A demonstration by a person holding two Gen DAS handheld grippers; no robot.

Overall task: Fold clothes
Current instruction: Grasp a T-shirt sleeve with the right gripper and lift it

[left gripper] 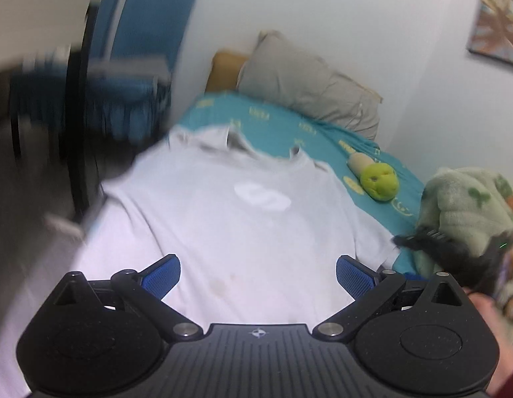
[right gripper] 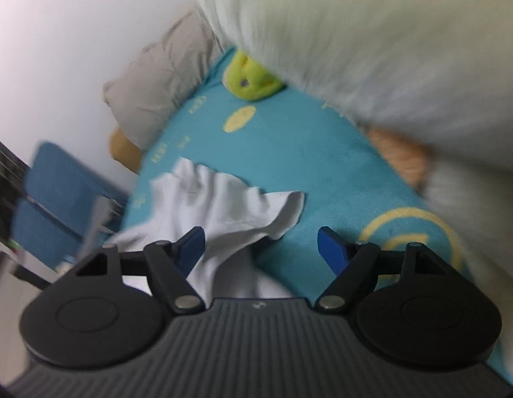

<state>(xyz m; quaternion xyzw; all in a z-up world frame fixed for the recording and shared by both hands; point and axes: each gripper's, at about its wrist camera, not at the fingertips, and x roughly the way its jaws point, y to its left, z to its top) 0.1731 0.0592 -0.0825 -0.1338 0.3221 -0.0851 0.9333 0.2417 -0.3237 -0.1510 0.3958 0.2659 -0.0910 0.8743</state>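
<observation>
White cotton — the T-shirt [left gripper: 230, 219] lies spread flat on the bed [left gripper: 323, 126], over its teal cover, collar toward the grey pillow [left gripper: 309, 86]. Left gripper [left gripper: 258, 277] hovers above the shirt's lower part, fingers spread wide, holding nothing. Right gripper [right gripper: 260, 248] — fingers likewise apart — hangs over one sleeve [right gripper: 230, 205]. A green plush toy [left gripper: 379, 182] rests beside the shirt, near a pale fleece blanket [left gripper: 469, 205].

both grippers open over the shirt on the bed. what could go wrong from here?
1. The shirt hangs over the bed's left edge; a pull there might slide it off.
2. The plush toy lies near the right sleeve and could be swept.
3. Both views are blurred, so the left gripper or right gripper may miss.
</observation>
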